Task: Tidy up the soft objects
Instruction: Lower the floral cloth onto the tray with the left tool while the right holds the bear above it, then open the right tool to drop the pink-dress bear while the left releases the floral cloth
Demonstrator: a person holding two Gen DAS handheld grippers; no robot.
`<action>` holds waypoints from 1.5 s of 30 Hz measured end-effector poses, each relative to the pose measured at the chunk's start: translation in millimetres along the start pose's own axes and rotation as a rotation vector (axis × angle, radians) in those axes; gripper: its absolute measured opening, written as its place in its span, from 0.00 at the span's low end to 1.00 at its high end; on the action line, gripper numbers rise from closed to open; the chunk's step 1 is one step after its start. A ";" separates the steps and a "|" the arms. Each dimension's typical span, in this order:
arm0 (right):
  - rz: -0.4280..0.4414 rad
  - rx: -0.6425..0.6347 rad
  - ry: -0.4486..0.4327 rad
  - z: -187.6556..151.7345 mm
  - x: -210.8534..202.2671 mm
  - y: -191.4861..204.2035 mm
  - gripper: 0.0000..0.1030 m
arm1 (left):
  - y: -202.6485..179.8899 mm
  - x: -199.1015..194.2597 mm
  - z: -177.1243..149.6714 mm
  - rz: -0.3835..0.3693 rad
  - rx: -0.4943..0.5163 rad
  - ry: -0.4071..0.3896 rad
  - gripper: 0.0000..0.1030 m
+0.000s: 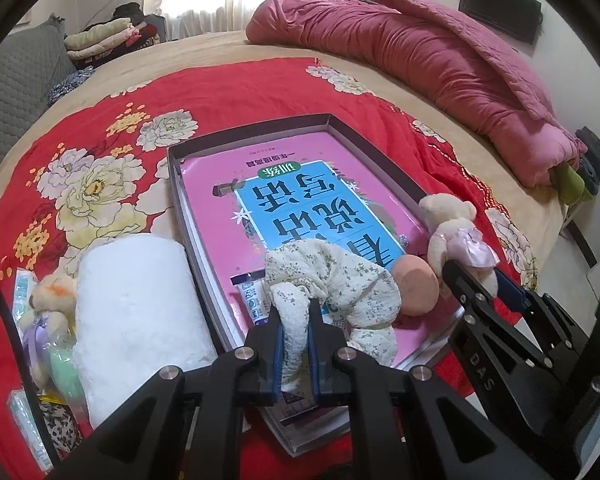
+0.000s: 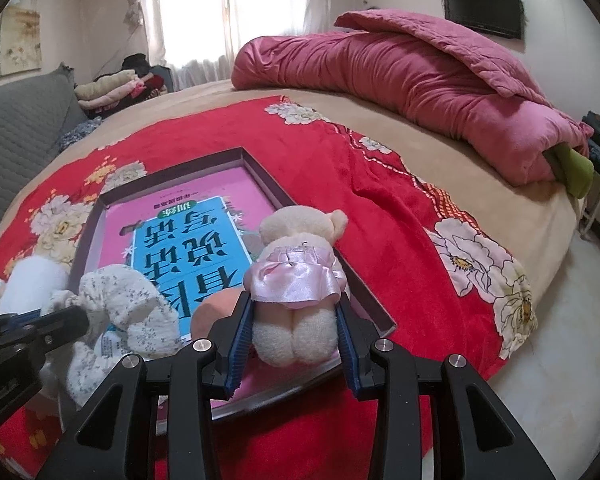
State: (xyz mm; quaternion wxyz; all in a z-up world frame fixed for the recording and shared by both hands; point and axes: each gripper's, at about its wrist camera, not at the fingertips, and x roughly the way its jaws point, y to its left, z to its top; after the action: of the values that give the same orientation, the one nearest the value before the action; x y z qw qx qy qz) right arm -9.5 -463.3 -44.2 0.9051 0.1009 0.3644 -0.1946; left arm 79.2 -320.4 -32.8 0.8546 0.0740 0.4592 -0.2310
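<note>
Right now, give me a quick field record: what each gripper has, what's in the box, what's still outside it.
left gripper: shut on floral cloth, which lies over the box's near end
right gripper: around teddy bear in pink skirt, at the box's right edge
box: shallow, open, on the red floral blanket
in box: pink book, small tube, peach ball
outside, left of box: white towel roll, small plush toy

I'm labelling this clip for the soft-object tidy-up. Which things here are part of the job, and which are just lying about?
Part of the job:
- floral cloth, held by the left gripper
- teddy bear in pink dress, between the right gripper's fingers
- peach ball
- shallow box
- white towel roll

Lying about:
- pink quilt
- folded clothes
- wall TV
</note>
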 end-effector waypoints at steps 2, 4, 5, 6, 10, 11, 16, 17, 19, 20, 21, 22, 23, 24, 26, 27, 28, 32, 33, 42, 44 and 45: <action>-0.006 0.002 -0.001 0.4 2.9 -0.3 0.39 | -0.5 -0.6 0.3 0.000 0.002 0.000 0.10; -0.012 -0.004 -0.005 1.4 5.4 0.7 0.39 | -0.5 -0.8 0.2 -0.001 0.002 0.000 0.10; -0.014 -0.008 -0.008 2.7 6.2 1.1 0.39 | -0.6 -0.6 0.3 0.002 0.002 0.001 0.10; -0.013 -0.011 -0.009 4.0 6.9 1.1 0.39 | -0.9 -0.6 0.2 0.002 0.002 0.003 0.10; -0.007 -0.030 -0.014 3.4 6.2 4.5 0.40 | -1.3 -2.0 0.1 0.002 0.006 0.003 0.10; -0.007 -0.034 -0.015 2.9 5.0 4.6 0.41 | -0.9 -2.1 0.2 0.001 0.005 0.005 0.10; -0.003 -0.013 -0.007 -0.5 2.4 -2.4 0.43 | 0.7 -3.4 1.0 -0.001 -0.002 0.002 0.10; 0.003 -0.010 -0.003 -1.1 2.3 -3.5 0.43 | 1.5 -3.5 0.9 -0.001 -0.004 0.003 0.10; 0.013 -0.017 -0.014 -2.2 -1.4 -3.9 0.43 | 2.7 -4.4 1.0 -0.001 -0.007 0.000 0.10; 0.025 -0.027 -0.021 -2.3 -3.4 -2.4 0.43 | 3.5 -4.7 0.8 -0.003 -0.009 0.000 0.10; 0.044 -0.034 -0.014 -2.2 -2.9 -0.2 0.43 | 4.3 -4.9 0.8 -0.004 -0.011 -0.001 0.10; 0.055 -0.041 -0.002 -2.4 -1.2 2.5 0.43 | 5.2 -4.8 1.0 -0.003 -0.014 -0.001 0.10; 0.060 -0.049 0.002 -2.8 -0.7 4.5 0.43 | 5.7 -4.9 1.2 -0.004 -0.017 0.001 0.10; 0.075 -0.052 0.006 -3.0 -0.7 6.1 0.43 | 6.3 -5.4 1.3 -0.006 -0.018 0.000 0.10; 0.092 -0.051 0.010 -3.5 -1.3 8.1 0.43 | 6.8 -6.5 0.9 -0.005 -0.017 -0.003 0.10; 0.089 -0.051 0.009 -3.7 -1.8 8.2 0.43 | 7.2 -7.0 1.0 -0.007 -0.018 -0.004 0.10; 0.084 -0.048 0.008 -3.8 -1.9 7.7 0.44 | 7.5 -7.2 1.1 -0.007 -0.020 -0.003 0.10; 0.076 -0.015 0.011 -4.8 -2.9 1.0 0.48 | 6.9 -7.6 1.5 -0.007 -0.019 -0.005 0.10; 0.080 -0.009 0.008 -4.9 -4.0 0.0 0.50 | 6.6 -7.8 1.7 -0.007 -0.017 -0.006 0.10; 0.048 -0.010 -0.071 -1.8 -21.1 -1.2 0.66 | 6.2 -8.2 1.9 -0.008 -0.018 -0.007 0.10; 0.040 0.002 -0.088 -0.5 -24.8 -2.9 0.67 | 6.6 -8.9 2.1 -0.010 -0.019 -0.006 0.10; 0.039 0.008 -0.094 -0.1 -26.4 -4.0 0.67 | 6.2 -9.2 2.2 -0.010 -0.019 -0.005 0.10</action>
State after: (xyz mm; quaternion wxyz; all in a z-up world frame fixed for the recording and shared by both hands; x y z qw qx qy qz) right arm -28.7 -459.5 -26.0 0.9244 0.1025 0.3185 -0.1831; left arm 79.4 -312.7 -24.6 0.8552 0.0631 0.4595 -0.2314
